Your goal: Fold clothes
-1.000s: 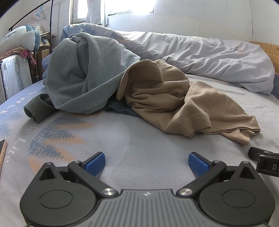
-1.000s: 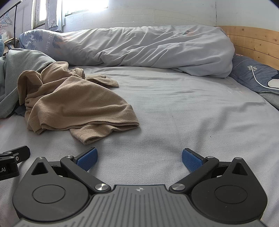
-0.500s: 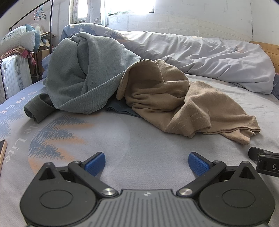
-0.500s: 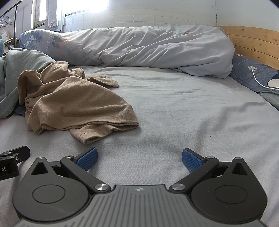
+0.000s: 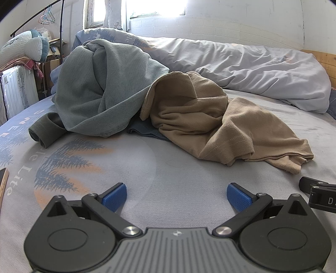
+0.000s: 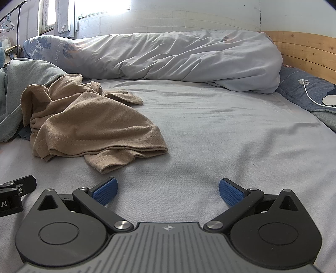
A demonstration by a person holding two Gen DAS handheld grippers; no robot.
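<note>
Left gripper [image 5: 176,194]: fingers spread wide, holding nothing, low over the bed [image 5: 168,168], since we judge no garment is chosen yet.
Right gripper [image 6: 167,189]: likewise wide and holding nothing.
Tan shirt [image 5: 220,124]: crumpled, nearest us, leaning on the grey top [image 5: 100,90].
Dark garment [image 5: 145,132]: mostly buried beneath both.
Duvet [image 6: 168,56]: bunched behind, leaving folding room.

We get strong daylight from the window [image 5: 155,7] at the back, blown out to pure white in both views, and it washes the brick wall [image 6: 189,21] pale. Shadows on the bed sheet [image 6: 210,136] stay soft. Everything reads sharp; fisheye bending curves the edges, corners go black
</note>
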